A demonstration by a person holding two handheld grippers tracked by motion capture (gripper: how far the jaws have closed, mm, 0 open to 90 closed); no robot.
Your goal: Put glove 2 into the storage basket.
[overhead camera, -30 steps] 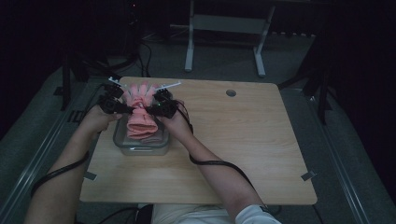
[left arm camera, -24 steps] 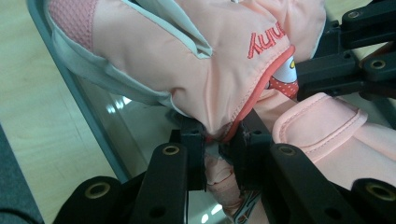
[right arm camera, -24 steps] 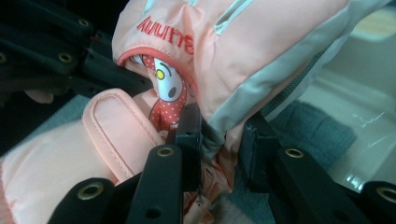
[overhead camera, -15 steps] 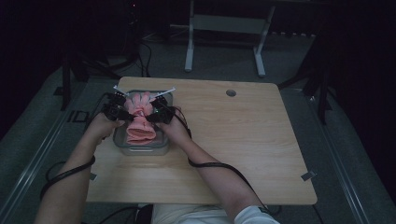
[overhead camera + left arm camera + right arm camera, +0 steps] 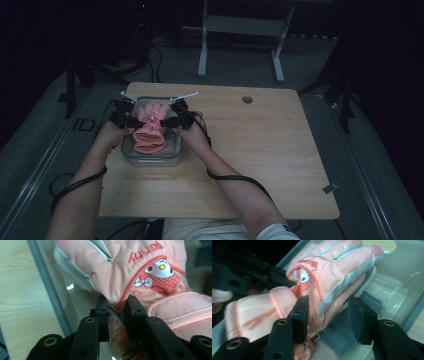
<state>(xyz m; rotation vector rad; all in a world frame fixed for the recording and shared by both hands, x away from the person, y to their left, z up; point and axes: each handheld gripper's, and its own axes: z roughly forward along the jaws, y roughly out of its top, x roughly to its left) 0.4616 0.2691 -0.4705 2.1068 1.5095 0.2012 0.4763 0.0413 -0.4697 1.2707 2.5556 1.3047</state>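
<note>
A pink padded glove (image 5: 150, 127) lies in a clear lidless container (image 5: 152, 159) near the counter's (image 5: 260, 160) far left corner, fingers toward the far edge, cuff draped over the near rim. The glove is a quilted winter one with grey side panels, a cartoon patch on its back and a wide wrist strap; a second, grey knitted piece (image 5: 342, 332) lies under it in the container. The left claw (image 5: 116, 308) comes in from the left, and its jaws are pinched on a fold of fabric at the glove's edge just below the patch, though they have just been easing apart slightly. The right claw (image 5: 328, 315) comes in from the right; its jaws have just been opening and now stand apart, straddling the grey-trimmed side of the glove without pressing it. Judging by its look, the glove is light, soft and floppy, so it should sag and fold wherever it is not supported, and its smooth shell may slip from a shallow pinch. The firmest places to take hold seem to be the stitched side seams, the strap or the thick cuff, with one claw on each side to keep it flat. The container looks rigid and light, so a dragging glove could shift it.
</note>
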